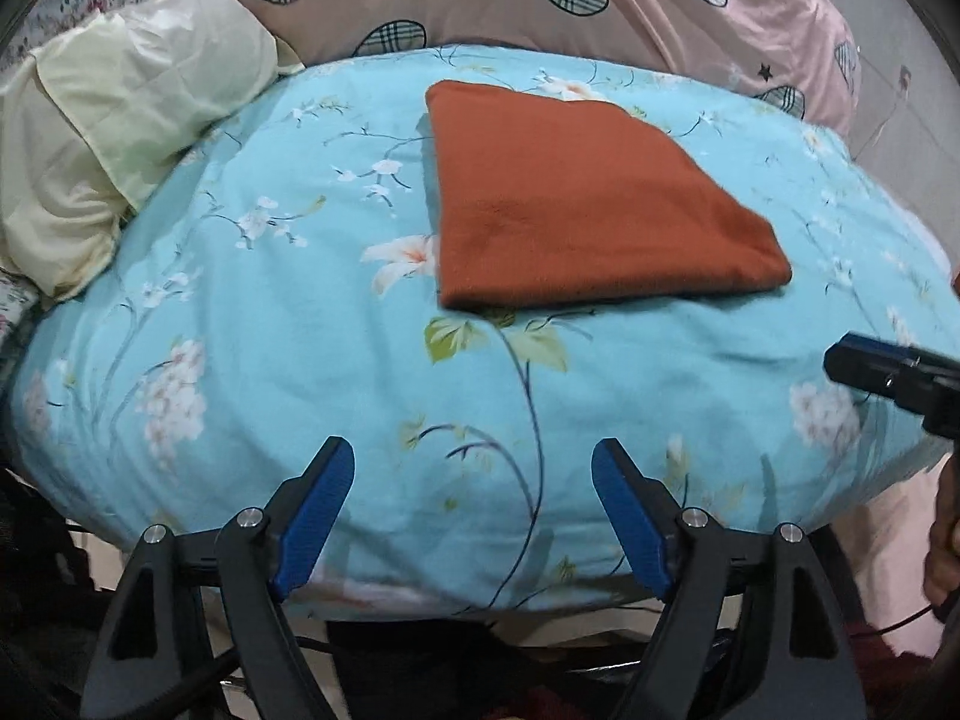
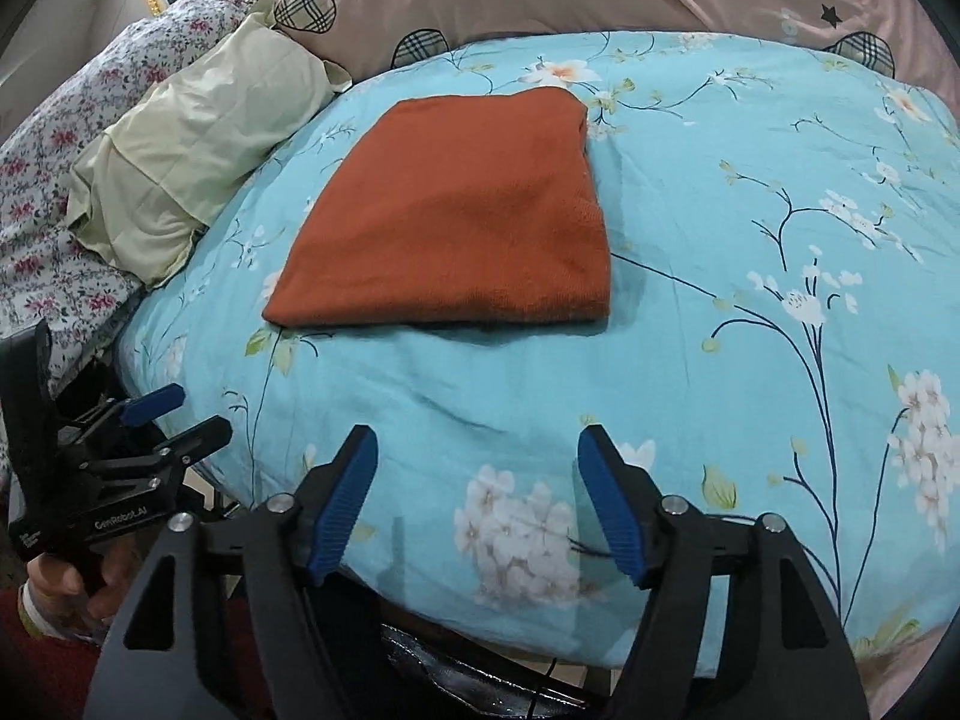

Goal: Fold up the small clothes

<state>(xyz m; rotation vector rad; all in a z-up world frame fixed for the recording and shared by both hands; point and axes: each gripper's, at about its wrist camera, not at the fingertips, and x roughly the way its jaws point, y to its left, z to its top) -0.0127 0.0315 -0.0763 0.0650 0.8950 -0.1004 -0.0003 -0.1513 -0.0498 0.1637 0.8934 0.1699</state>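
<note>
- Left wrist view: the left gripper (image 1: 472, 459) hangs spread and empty over the near edge of the blue floral quilt (image 1: 300, 324). The orange cloth (image 1: 594, 198) lies folded flat beyond it, mid-quilt, untouched. A low approach could snag the quilt with the cloth, I judge. The right gripper (image 1: 888, 375) is cut off at the frame edge; its opening cannot be told here.
- Right wrist view: the right gripper (image 2: 477, 450) is spread, holding nothing, nearer than the orange cloth (image 2: 456, 210). Pinching only the top layer could undo the fold. The layers at the cloth's near edge are hard to make out.
</note>
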